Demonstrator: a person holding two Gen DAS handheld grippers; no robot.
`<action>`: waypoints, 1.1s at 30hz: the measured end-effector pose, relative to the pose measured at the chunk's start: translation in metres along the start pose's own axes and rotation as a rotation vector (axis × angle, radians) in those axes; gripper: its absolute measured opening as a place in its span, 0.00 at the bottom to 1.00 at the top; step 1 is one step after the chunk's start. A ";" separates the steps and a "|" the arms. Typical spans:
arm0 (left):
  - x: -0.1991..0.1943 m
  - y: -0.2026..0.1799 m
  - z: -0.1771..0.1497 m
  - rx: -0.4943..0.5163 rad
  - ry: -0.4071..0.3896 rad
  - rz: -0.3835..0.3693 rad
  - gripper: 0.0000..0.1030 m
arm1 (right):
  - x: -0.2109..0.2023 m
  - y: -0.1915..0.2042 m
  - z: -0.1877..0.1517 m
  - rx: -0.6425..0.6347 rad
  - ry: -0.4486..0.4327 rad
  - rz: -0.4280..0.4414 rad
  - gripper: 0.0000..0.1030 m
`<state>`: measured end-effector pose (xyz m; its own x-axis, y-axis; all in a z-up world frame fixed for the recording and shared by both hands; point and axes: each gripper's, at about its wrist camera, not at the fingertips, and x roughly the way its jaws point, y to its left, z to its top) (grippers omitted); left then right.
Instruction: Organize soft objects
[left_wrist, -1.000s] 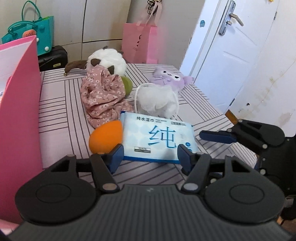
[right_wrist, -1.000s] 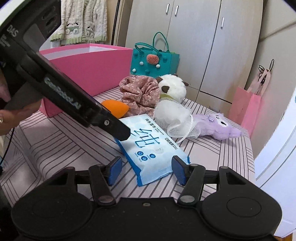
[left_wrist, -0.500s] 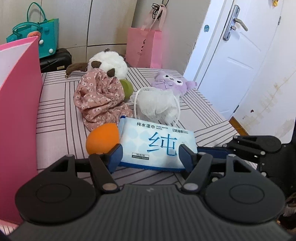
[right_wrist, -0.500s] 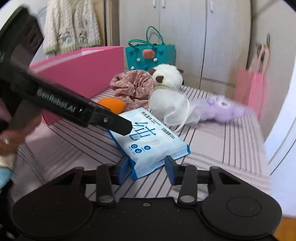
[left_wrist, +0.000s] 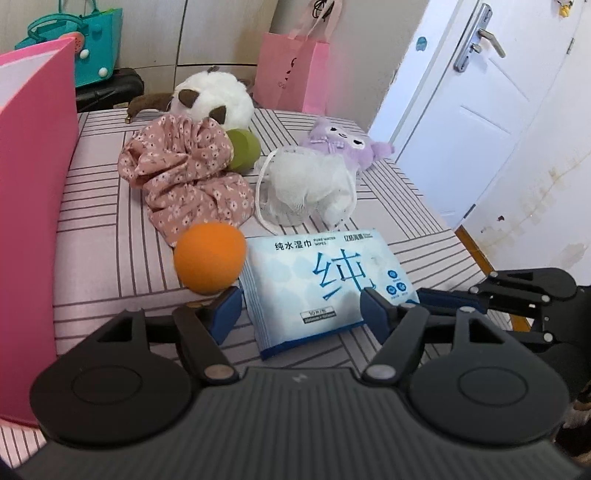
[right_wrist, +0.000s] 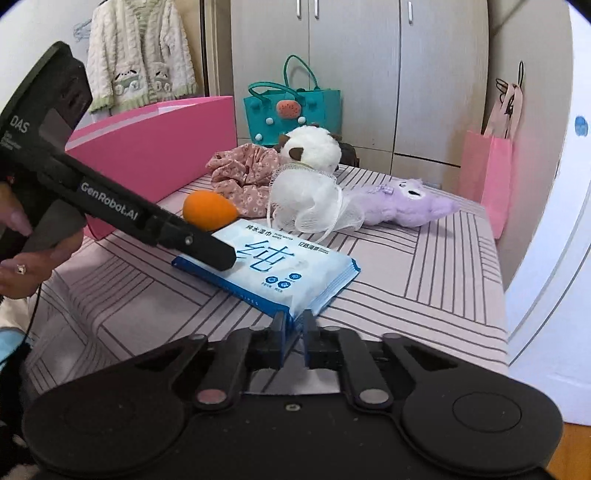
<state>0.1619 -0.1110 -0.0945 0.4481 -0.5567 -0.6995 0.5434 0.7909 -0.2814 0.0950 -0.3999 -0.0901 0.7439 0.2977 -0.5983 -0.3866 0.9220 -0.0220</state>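
On the striped table (right_wrist: 424, 266) | wipes pack (right_wrist: 295, 266) — pale blue, flat, soft

We see the pack of wet wipes (left_wrist: 325, 284) lying flat on the striped counter (left_wrist: 96, 236) — pale blue, with large blue characters on its face. An orange sponge egg (left_wrist: 209, 257) lies just beside its left edge. Behind them sit a crumpled pink floral cloth (left_wrist: 184, 177), a white mesh bath pouf (left_wrist: 306, 188) with a cord loop, a white-and-brown plush (left_wrist: 212, 98) and a purple plush (left_wrist: 343, 142) — all close together.
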 end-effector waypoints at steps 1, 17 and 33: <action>0.000 -0.001 0.000 -0.001 0.001 0.005 0.68 | 0.001 0.001 0.001 -0.015 -0.004 -0.015 0.23; 0.002 -0.008 -0.007 0.036 -0.017 -0.014 0.63 | 0.022 0.008 0.007 -0.036 -0.036 0.056 0.47; -0.012 -0.021 -0.016 0.057 -0.001 -0.022 0.61 | 0.005 0.030 0.008 -0.051 0.010 0.000 0.45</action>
<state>0.1341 -0.1168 -0.0904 0.4359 -0.5744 -0.6929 0.5926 0.7626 -0.2593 0.0919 -0.3683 -0.0873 0.7385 0.2949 -0.6063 -0.4142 0.9080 -0.0629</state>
